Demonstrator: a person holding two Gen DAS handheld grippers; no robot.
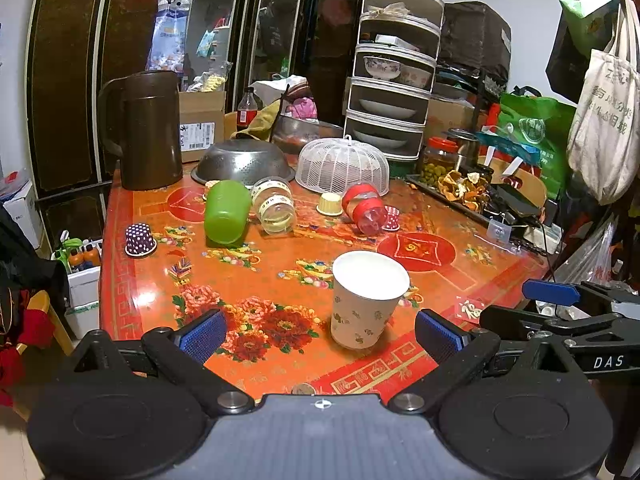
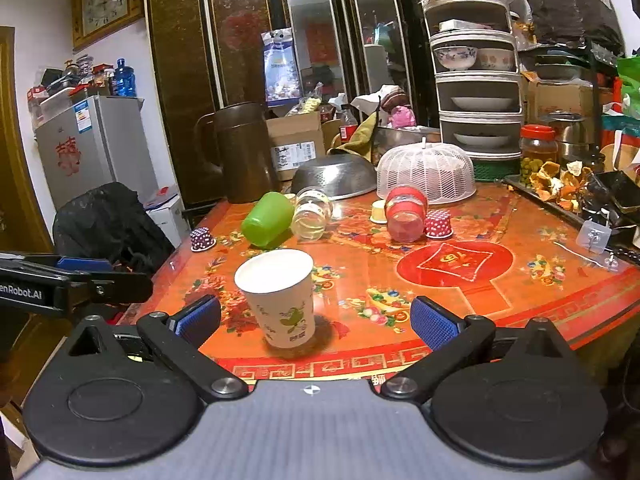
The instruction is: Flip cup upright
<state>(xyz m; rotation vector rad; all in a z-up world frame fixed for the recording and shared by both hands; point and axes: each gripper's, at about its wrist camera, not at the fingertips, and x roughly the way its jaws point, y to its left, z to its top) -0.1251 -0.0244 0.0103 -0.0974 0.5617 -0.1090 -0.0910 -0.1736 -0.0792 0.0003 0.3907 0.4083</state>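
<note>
Grippers are idling wide apart: your left gripper [image 1: 318, 334] is gaping empty, the paper cup [image 1: 366, 300] is standing mouth-up on the table [image 1: 256, 280] between both tools, and your right gripper [image 2: 316, 320] is spreading wide, gripping nothing, so the flip looks finished.

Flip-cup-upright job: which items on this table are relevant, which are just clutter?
Job-relevant:
paper cup, already standing mouth up
green cup, lying on its side
left gripper and right gripper, both open, holding nothing

Just lying about:
clear jar and red-lidded jar, on their sides
brown jug
steel colander
white mesh food cover
</note>
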